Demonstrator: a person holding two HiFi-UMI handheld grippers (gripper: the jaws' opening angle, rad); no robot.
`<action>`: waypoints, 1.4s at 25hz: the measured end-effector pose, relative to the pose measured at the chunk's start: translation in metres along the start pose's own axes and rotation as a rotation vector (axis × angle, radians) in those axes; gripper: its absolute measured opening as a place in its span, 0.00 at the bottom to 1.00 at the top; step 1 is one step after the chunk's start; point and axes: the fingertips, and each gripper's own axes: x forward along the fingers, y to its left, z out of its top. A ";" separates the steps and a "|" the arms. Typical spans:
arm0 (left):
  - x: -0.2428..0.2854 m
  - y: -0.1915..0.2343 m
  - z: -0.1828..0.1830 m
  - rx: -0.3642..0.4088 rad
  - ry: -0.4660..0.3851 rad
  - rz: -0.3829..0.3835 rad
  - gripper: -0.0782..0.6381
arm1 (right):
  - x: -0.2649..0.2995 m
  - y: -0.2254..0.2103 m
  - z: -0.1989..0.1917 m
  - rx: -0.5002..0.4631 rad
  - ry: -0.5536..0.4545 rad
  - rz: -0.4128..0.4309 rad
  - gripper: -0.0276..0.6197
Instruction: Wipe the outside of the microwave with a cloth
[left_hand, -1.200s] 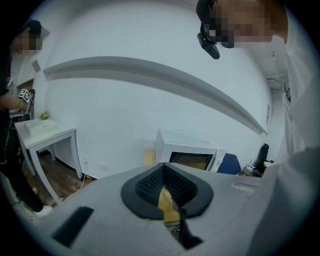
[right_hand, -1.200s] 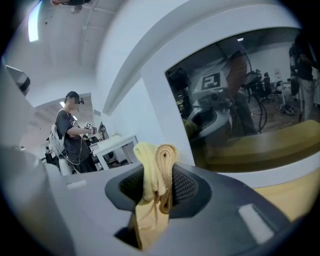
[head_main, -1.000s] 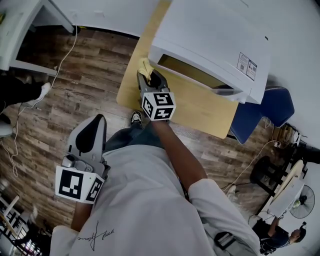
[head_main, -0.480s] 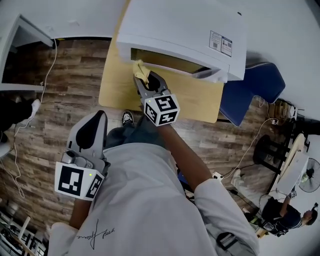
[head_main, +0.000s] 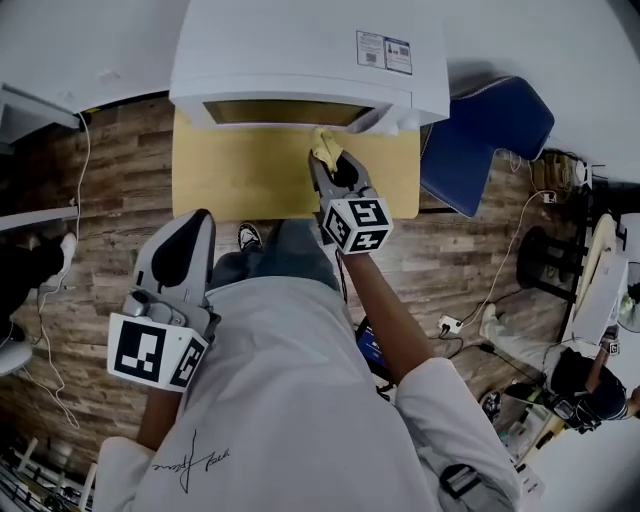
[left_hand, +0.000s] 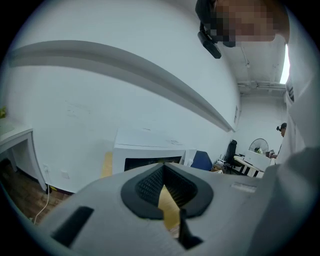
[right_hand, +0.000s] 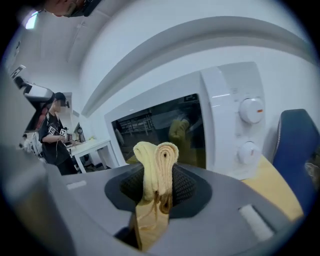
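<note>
It looks like a lab or work room: a white desk (right_hand: 92, 148), a fan (left_hand: 258, 145), a black office chair (left_hand: 231, 149), a wood floor (head_main: 110, 160) and plain white walls.

The right tool (head_main: 328, 168), clamped on the folded yellow cloth (head_main: 324, 146), is travelling along the front of the microwave (head_main: 300, 50). It is moving from the door's left corner, where it was a second ago, to the right end of the glass, just beside the knob panel (right_hand: 250, 130). The head view is swinging round with it, so the microwave and the worktop (head_main: 240, 180) are squaring up toward the top centre, and more of the blue chair (head_main: 490, 125) is coming into sight.
</note>
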 end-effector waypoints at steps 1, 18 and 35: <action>0.004 -0.003 0.001 0.005 0.002 -0.009 0.10 | -0.007 -0.013 -0.001 0.000 0.002 -0.025 0.23; 0.031 -0.010 0.003 0.016 0.034 -0.026 0.10 | -0.054 -0.146 -0.016 0.087 -0.013 -0.331 0.23; 0.017 0.004 -0.003 -0.003 0.042 0.012 0.10 | -0.048 -0.165 -0.029 0.259 -0.062 -0.463 0.23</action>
